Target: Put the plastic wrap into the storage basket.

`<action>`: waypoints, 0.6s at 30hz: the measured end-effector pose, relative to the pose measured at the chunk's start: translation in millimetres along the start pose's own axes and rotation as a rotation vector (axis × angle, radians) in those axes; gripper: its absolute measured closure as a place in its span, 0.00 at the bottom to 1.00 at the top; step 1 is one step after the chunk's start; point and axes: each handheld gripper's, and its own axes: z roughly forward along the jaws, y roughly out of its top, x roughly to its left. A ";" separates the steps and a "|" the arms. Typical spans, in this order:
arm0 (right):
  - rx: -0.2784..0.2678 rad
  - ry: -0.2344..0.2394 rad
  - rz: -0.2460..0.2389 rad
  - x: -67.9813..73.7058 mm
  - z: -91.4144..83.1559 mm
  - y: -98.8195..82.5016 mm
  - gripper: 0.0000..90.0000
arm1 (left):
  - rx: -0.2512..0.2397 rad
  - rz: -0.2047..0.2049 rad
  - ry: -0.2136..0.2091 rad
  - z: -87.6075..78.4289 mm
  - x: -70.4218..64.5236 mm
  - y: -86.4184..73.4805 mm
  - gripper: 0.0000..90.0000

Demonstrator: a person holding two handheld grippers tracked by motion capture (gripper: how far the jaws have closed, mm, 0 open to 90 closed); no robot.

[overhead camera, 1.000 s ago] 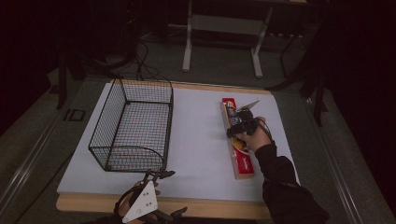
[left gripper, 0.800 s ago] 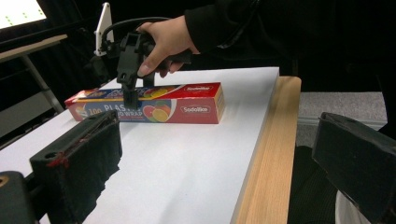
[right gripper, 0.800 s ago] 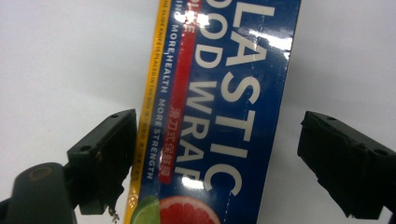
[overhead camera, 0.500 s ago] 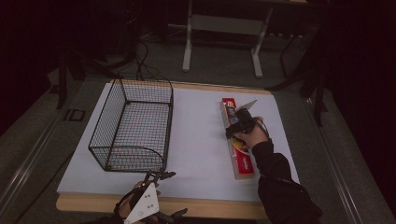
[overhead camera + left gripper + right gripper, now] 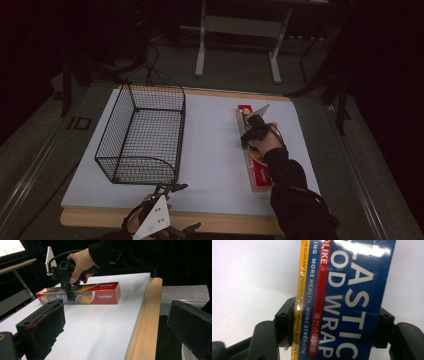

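At right of the high view, lay the plastic wrap box [image 5: 254, 152] lengthwise up the table [image 5: 210, 150], right gripper [image 5: 248, 139] just closed across its narrow width, jaws pressing both long sides. Idled agape at bottom edge, left gripper [image 5: 171, 188], far from box, nearer wire basket [image 5: 142, 135].

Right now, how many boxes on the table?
1. The plastic wrap box lies lengthwise on the right side of the white table, clamped by the right gripper. The wire basket at left looks empty; nothing seems hidden.
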 end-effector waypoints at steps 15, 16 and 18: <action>-0.030 -0.018 -0.018 -1.0 -19.0 4.4 0.43 | 0.002 0.000 0.000 0.7 0.0 0.0 0.02; -0.031 -0.016 -0.018 -1.3 -22.3 4.9 0.43 | 0.001 0.000 0.001 1.1 0.0 0.0 0.02; -0.038 -0.014 -0.014 -1.6 -27.9 5.8 0.43 | 0.001 -0.001 -0.001 1.3 0.0 0.0 0.02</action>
